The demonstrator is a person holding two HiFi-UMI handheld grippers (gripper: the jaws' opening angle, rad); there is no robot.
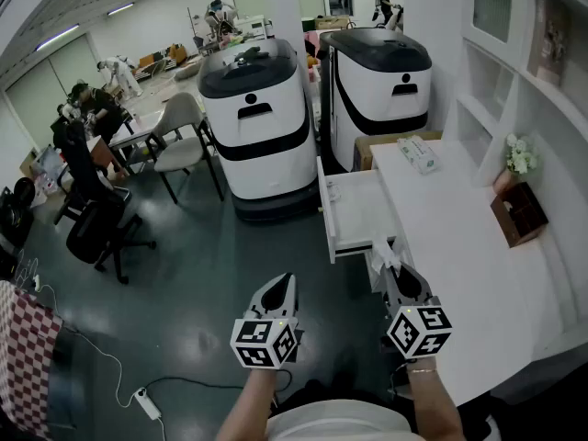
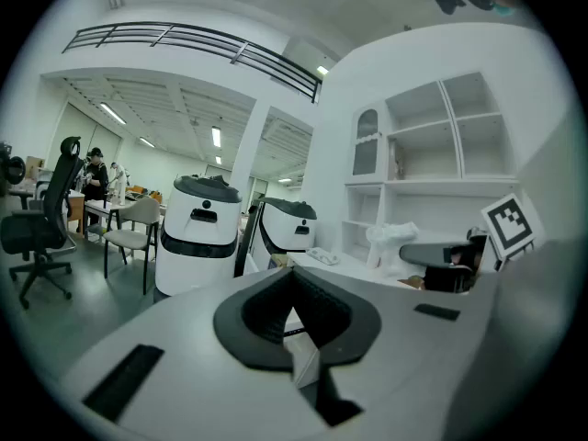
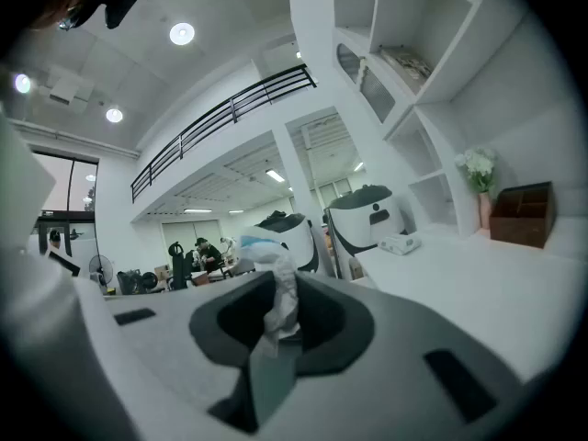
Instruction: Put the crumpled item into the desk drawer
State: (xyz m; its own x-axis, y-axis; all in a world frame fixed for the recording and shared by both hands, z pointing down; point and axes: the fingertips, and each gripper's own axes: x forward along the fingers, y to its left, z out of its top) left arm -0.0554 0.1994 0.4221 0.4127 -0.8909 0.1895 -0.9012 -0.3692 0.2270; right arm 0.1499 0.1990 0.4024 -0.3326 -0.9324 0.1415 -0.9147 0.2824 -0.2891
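Where the desk [image 1: 459,237] meets floor [image 1: 202,274] — perhaps concrete — the drawer [image 1: 354,211] stands open.

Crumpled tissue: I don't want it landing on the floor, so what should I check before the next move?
1. Tissue pinched in the right hand-held gripper: ok.
2. Drawer pulled open: ok.
3. Bare room inside the drawer: ok, most of its bottom is free.
4. Tissue fully over the drawer: cannot tell; in the head view it sits at the drawer's near corner.
5. Left hand-held gripper clear of the drawer, jaws together with nothing between them: ok.
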